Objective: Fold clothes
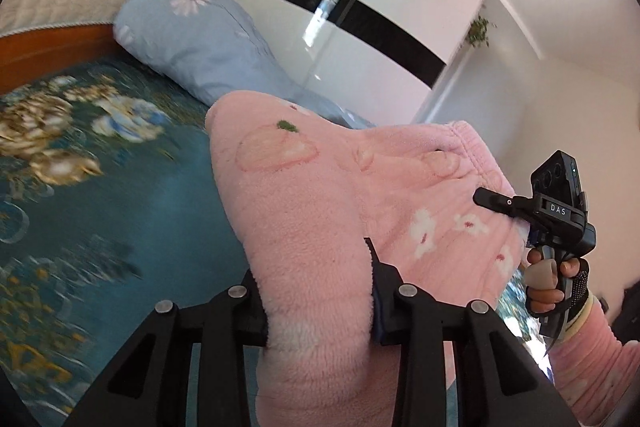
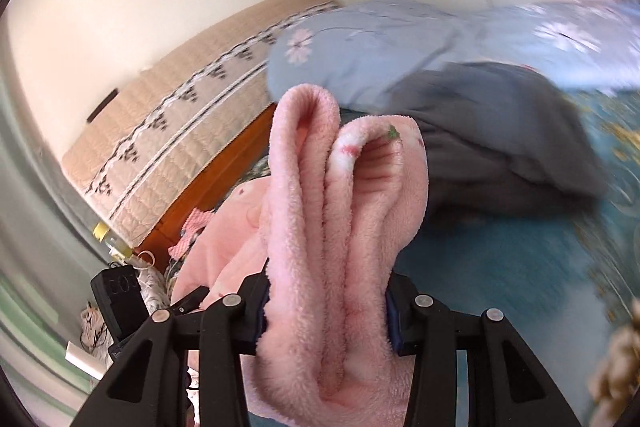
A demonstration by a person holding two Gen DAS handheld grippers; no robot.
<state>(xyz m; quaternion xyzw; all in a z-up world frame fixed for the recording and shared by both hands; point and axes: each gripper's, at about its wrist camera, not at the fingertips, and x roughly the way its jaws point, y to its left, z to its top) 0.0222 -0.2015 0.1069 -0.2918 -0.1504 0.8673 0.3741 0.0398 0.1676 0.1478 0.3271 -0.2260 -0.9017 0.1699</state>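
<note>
Left gripper [image 1: 320, 311] pinches a thick fold of the pink fleece garment [image 1: 320, 195]. Right gripper [image 2: 326, 311] pinches bunched layers of the same garment, held up above the bed [image 1: 120, 195]. Blue pillow [image 1: 192, 35] behind.

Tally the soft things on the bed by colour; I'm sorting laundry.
Pink: 1, fleece garment, held in both claws
Light blue: 1, floral pillow
Grey: 1, bundled cloth
Total: 3
</note>
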